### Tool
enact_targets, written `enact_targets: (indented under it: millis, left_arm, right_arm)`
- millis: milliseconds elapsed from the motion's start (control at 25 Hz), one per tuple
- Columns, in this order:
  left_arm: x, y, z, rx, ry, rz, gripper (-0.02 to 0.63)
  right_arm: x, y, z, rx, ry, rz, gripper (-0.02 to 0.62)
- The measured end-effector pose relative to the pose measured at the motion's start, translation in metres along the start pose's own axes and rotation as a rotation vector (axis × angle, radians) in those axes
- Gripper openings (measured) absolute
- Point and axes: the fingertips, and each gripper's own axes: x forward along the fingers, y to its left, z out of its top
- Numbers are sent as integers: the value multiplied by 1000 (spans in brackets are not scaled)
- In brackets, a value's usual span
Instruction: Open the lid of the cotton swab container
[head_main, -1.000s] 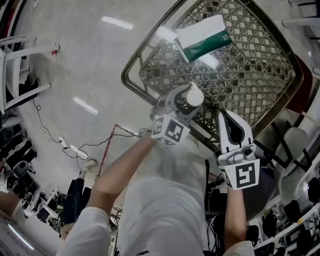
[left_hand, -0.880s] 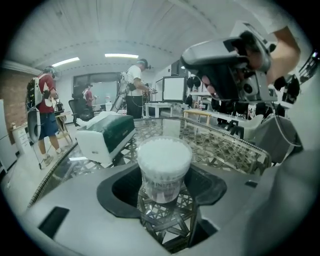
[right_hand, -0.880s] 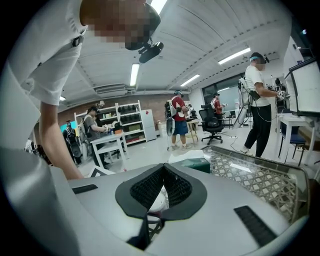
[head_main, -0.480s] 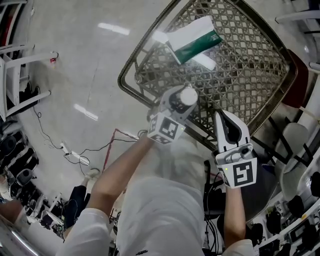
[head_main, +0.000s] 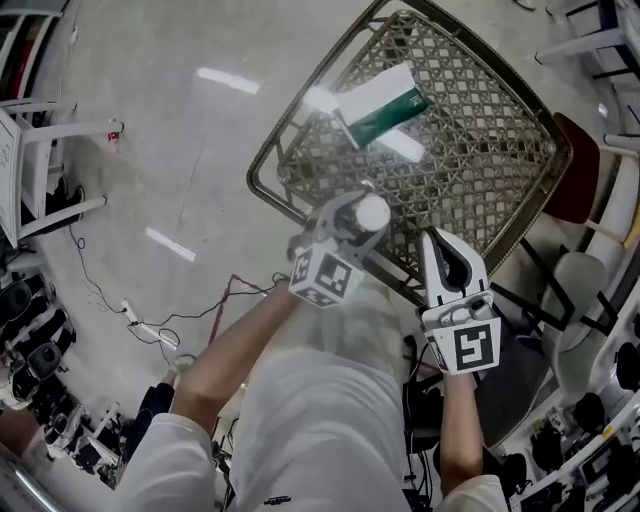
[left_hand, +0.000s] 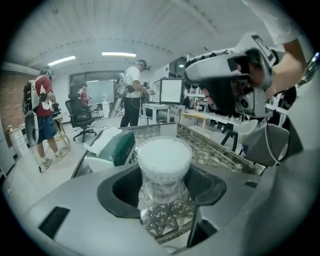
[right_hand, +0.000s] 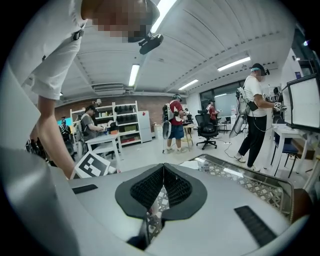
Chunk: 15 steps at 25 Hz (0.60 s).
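The cotton swab container (head_main: 372, 212) is a clear round tub with a white lid (left_hand: 164, 153) still on it. My left gripper (head_main: 357, 220) is shut on its body and holds it upright over the near edge of the lattice table (head_main: 480, 150). In the left gripper view the tub (left_hand: 161, 180) stands between the black pads (left_hand: 125, 187), with the table's mesh showing beneath it. To the right, my right gripper (head_main: 447, 262) is shut and empty. Its ridged pads (right_hand: 150, 187) meet in the right gripper view. It points at the table edge and does not touch the tub.
A green and white box (head_main: 380, 105) lies on the far part of the table beside a white packet (head_main: 322, 98). White chairs (head_main: 590, 290) stand to the right and cables (head_main: 200, 295) run across the floor at left. Several people (left_hand: 134, 92) stand in the room behind.
The left gripper and the tub have drifted slightly down and left in the head view. The right gripper stays shut beside it, and the lid is still on.
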Motion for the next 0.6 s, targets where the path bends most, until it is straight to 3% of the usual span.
enact_targets:
  millis: [600]
  left_arm:
    - [-83, -6, 120, 38, -59, -56, 255]
  right_arm:
    - [-26, 13, 85, -52, -55, 3, 2]
